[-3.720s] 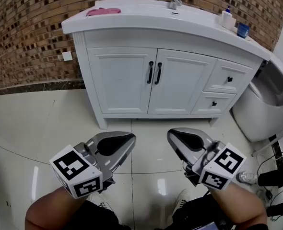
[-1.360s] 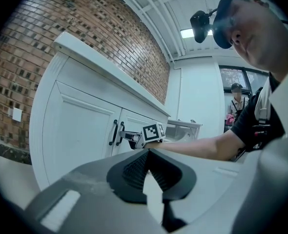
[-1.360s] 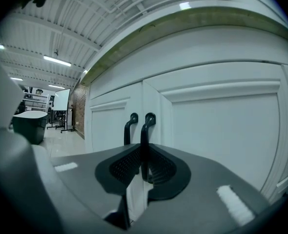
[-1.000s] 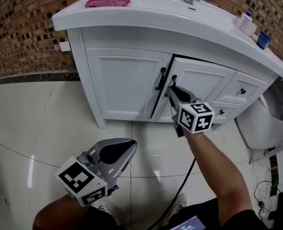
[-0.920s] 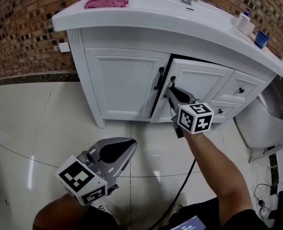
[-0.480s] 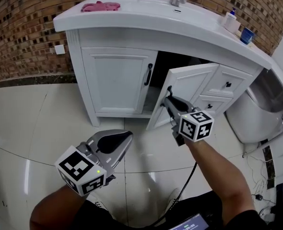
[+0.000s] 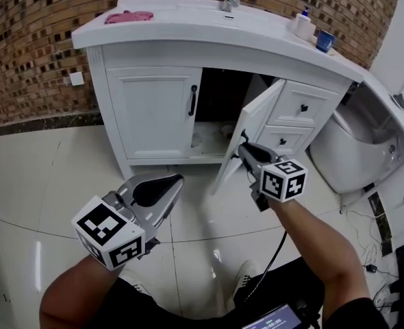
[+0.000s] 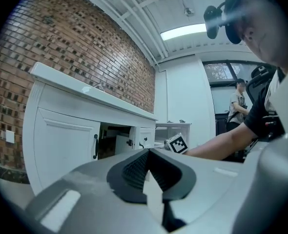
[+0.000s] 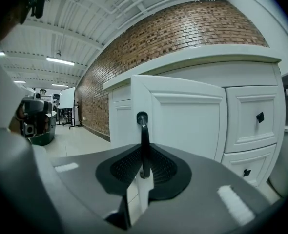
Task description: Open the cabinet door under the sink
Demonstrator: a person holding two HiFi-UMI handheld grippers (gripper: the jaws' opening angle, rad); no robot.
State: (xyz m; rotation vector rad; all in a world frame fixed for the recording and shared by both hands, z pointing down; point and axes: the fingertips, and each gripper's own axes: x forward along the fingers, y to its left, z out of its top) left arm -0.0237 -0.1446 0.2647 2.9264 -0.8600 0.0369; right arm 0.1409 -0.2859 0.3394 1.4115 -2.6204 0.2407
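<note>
- The right gripper [image 9: 144,168] is clamped on the thin black door handle [image 9: 143,136]. The bar stands upright between its pads, and the jaws are nearly together around it.
- Risk: the bar is slim and smooth. A pull that does not follow the door's arc could twist it out of the pads, and the door would then swing loose.
- Risk: the right cabinet door [image 7: 253,123] stands well out from the sink vanity [image 7: 188,31], hinged next to the vanity's drawers [image 7: 301,107]. Swung much further, it could knock against the drawer fronts or strain the hinges.
- The dark opening in the middle of the vanity is exposed, so the task looks nearly done.
- The left gripper [image 7: 166,184] hangs over the floor in front of the vanity, well apart from it. Its jaws are together and hold nothing.
- The vanity's left door [image 7: 154,112] is closed.
</note>
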